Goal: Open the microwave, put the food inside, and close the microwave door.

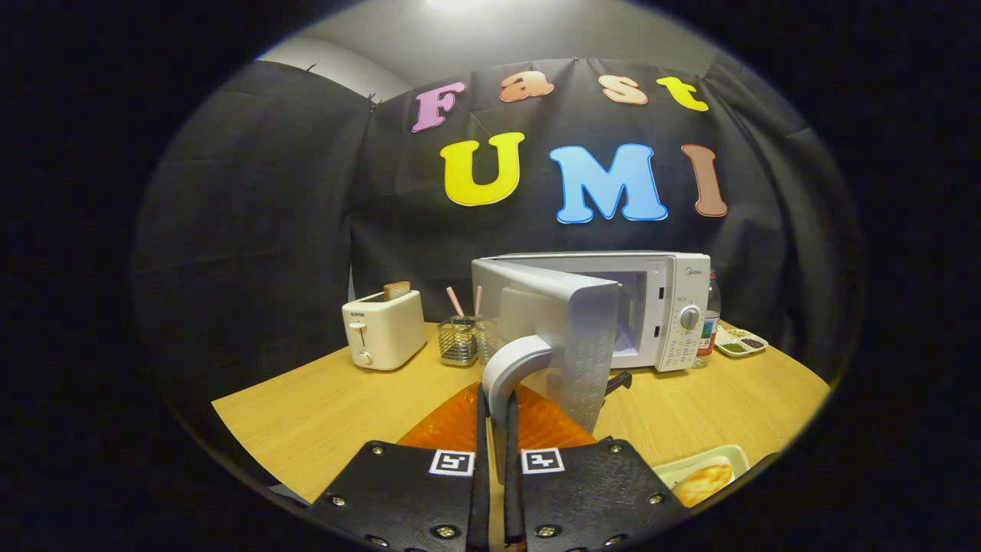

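Note:
The white microwave [678,307] stands at the back of the wooden table, and its door [571,330] is swung out toward me, leaving the cavity [634,310] exposed. My gripper [496,406] is shut on the door's curved white handle [512,364], which runs down between the two fingers. The food [709,479], something golden on a pale tray, lies on the table to the right of the fingers, close beside them.
An orange mat [452,425] lies under the fingers. A white toaster [383,331] with a bread slice and a wire holder [457,340] with straws stand left of the door. A bottle [711,318] and a small condiment dish [740,343] sit right of the microwave.

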`<state>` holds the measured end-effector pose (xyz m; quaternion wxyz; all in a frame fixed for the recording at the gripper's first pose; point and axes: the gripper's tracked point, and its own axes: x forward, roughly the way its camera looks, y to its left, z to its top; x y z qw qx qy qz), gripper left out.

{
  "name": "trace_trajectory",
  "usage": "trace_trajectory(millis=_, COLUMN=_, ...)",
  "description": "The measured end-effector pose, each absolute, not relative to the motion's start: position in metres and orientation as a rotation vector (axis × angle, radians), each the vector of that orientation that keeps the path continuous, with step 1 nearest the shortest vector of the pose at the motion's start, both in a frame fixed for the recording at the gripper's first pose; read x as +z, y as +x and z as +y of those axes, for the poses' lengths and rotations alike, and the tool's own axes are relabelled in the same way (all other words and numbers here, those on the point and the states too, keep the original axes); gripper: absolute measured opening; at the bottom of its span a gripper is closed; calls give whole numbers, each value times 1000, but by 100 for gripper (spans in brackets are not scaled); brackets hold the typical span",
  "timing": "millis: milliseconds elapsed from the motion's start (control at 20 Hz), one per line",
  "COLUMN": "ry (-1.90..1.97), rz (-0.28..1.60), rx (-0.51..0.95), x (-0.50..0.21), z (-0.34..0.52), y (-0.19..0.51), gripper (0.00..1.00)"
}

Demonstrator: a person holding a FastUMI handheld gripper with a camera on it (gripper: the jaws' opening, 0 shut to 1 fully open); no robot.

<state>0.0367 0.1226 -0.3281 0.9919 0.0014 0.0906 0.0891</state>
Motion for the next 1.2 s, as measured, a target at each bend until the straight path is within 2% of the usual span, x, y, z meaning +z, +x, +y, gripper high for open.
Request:
trace_trajectory(millis=400, ry=0, rz=130, rx=-19, x=-332, z=197, y=30, gripper=8)
trace_trajectory(millis=500, ry=7, rz=135, rx=2, x=-336, z=217, y=19, gripper=14)
trace_trajectory(millis=750, ry=-37, rz=105, rx=147, x=-338, z=245, y=-2, gripper=14)
trace_trajectory(millis=1000, ry=-110, rz=173, rx=326, x=-343, z=227, y=-20, gripper=41)
trace_trajectory(millis=1050, ry=-131, rz=165, rx=337, x=-340, z=213, y=-25, gripper=53)
trace_trajectory(millis=1100, ry=-150, rz=148, rx=339, x=-337, z=198, y=-30, gripper=58)
trace_trajectory(millis=1150, ry=-167, rz=132, rx=334, x=-335, z=181, y=-35, gripper=72)
trace_trajectory(millis=1200, ry=-187, rz=120, rx=331, x=-335, z=165, y=-39, gripper=77)
